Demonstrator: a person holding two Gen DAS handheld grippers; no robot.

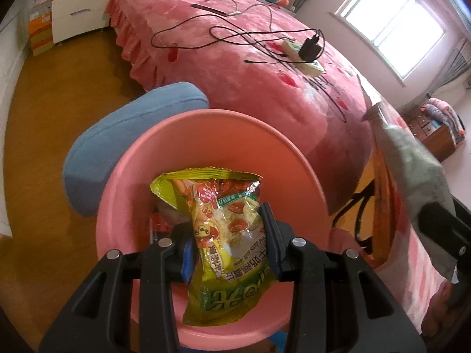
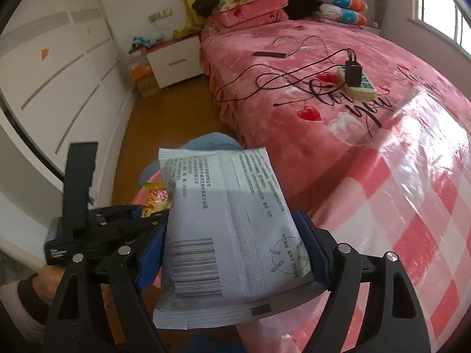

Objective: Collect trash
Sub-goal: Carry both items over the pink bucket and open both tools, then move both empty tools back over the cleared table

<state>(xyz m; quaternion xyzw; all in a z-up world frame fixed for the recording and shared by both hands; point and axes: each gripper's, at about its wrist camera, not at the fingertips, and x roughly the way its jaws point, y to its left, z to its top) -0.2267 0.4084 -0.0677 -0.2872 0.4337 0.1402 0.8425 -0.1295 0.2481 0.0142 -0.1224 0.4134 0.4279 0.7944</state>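
My left gripper (image 1: 228, 241) is shut on a yellow-green snack bag (image 1: 226, 235) and holds it over a pink plastic basin (image 1: 294, 158). Something red lies at the basin's bottom, mostly hidden behind the bag. My right gripper (image 2: 232, 244) is shut on a white flat packet (image 2: 226, 226) with a barcode and printed text. That packet and gripper also show at the right edge of the left wrist view (image 1: 418, 173). The left gripper, snack bag and basin rim show low left in the right wrist view (image 2: 153, 200).
The basin sits on a blue-cushioned stool (image 1: 123, 135) beside a pink bed (image 1: 250, 67). A power strip (image 1: 303, 56) with charger and black cables lies on the bed. A checked plastic-covered table (image 2: 412, 206) is at right. A white nightstand (image 1: 79, 14) stands beyond on wooden floor.
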